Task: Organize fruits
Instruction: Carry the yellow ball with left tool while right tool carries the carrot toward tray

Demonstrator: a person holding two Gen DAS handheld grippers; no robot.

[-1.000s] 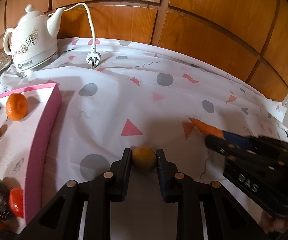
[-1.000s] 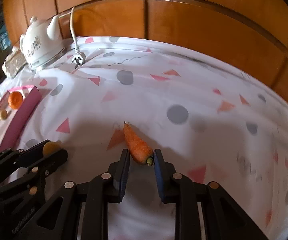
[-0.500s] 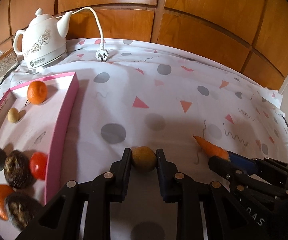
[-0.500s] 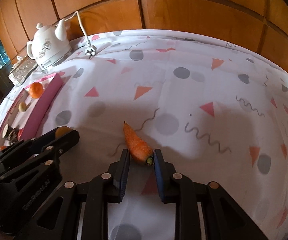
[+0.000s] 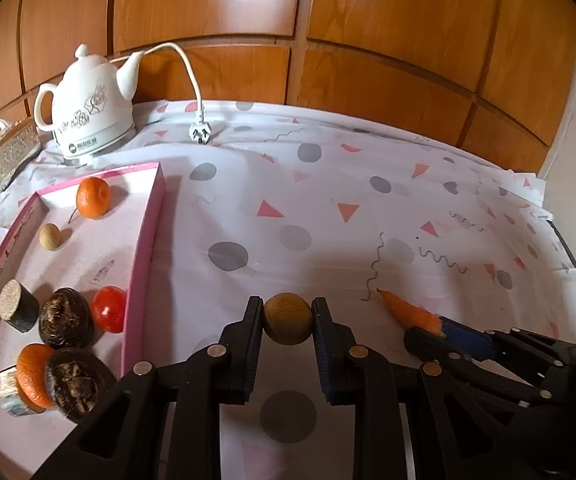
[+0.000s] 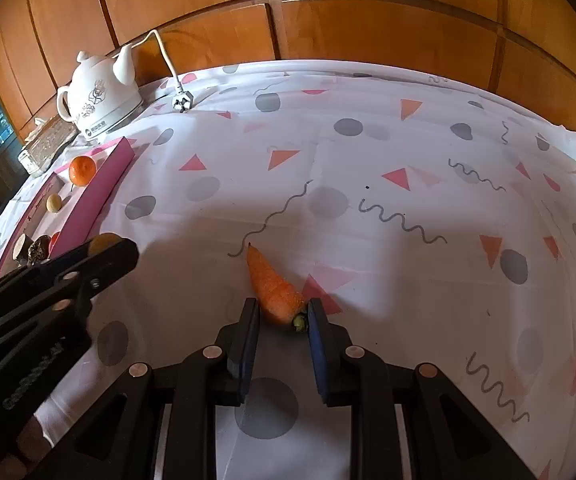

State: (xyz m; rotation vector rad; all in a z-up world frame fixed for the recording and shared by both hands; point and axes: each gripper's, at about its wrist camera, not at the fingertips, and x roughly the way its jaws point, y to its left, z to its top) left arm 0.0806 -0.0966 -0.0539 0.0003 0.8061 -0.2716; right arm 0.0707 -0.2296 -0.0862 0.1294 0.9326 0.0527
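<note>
The small brown round fruit (image 5: 288, 319) sat clamped between the narrow jaws of the left gripper (image 5: 288, 322), held above the patterned tablecloth (image 5: 327, 208) just to the right of the pink tray (image 5: 144, 264). Farther right of the tray, the right gripper (image 6: 280, 314) was closed on the thick end of a carrot (image 6: 272, 287), whose tip pointed away from the fingers and whose green stub lay against the right jaw.

Inside the tray lay a mandarin (image 5: 93, 197) near the far corner, a small tan fruit (image 5: 50, 235) below it, then a red tomato (image 5: 108, 309) against the tray's right wall, two dark rough fruits, a dark cylinder with a pale top, and an orange piece at the near end. Beyond the tray's far edge stood a white kettle (image 5: 88, 120), its plug (image 5: 199, 134) lying loose on the cloth.

Both pieces seemed to be mid-carry toward the tray. The next move likely called for bringing the left gripper over the pink wall to a bare patch of the tray floor, lowering, and only then letting go, so the round fruit would not roll.
</note>
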